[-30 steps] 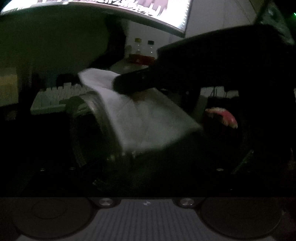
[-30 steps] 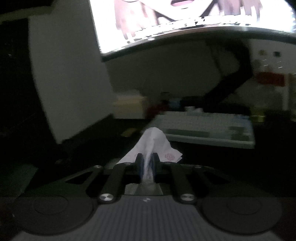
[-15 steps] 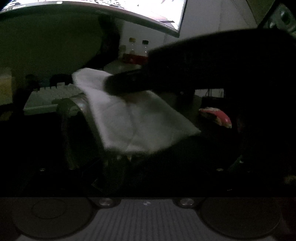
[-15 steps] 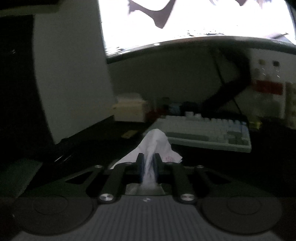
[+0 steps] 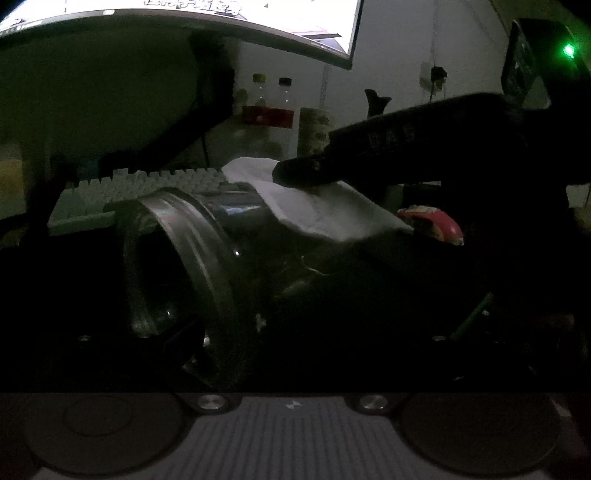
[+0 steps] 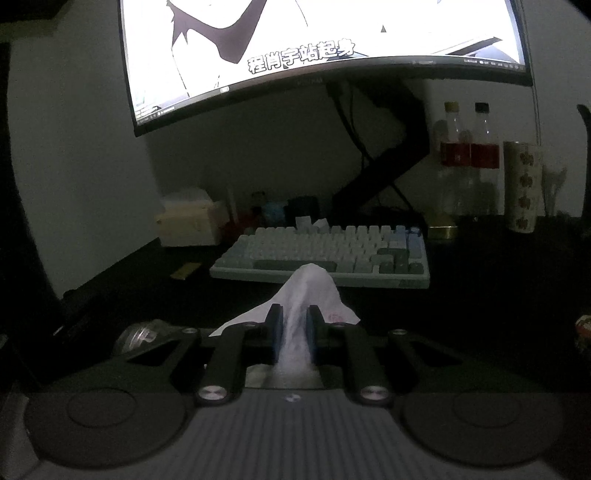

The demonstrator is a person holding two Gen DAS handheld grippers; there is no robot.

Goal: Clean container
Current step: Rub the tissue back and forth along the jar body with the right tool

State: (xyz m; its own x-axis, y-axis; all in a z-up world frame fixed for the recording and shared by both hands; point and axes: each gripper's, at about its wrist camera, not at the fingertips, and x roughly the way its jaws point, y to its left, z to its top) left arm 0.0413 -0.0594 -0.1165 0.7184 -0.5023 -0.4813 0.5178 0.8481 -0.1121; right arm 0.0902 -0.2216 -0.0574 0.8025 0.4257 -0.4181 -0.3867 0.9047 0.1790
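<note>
dim light covers a dark tabletop [image 6: 480, 295] with a pale keyboard [image 6: 321, 254] under a curved monitor [image 6: 325, 33], and two bottles [image 6: 469, 147] stand by the wall. in the left wrist view a glass jar [image 5: 192, 258] lies on its side close in front of the left gripper [image 5: 291, 369], long axis running left to right, its threaded open mouth pointing left. the left fingers are lost in shadow, so i cannot tell how far apart they stand. the right gripper [image 6: 293, 328] has its fingers [image 6: 275, 325] pinched almost together on a white tissue [image 6: 310, 291], which lies over the jar's upper side.
</note>
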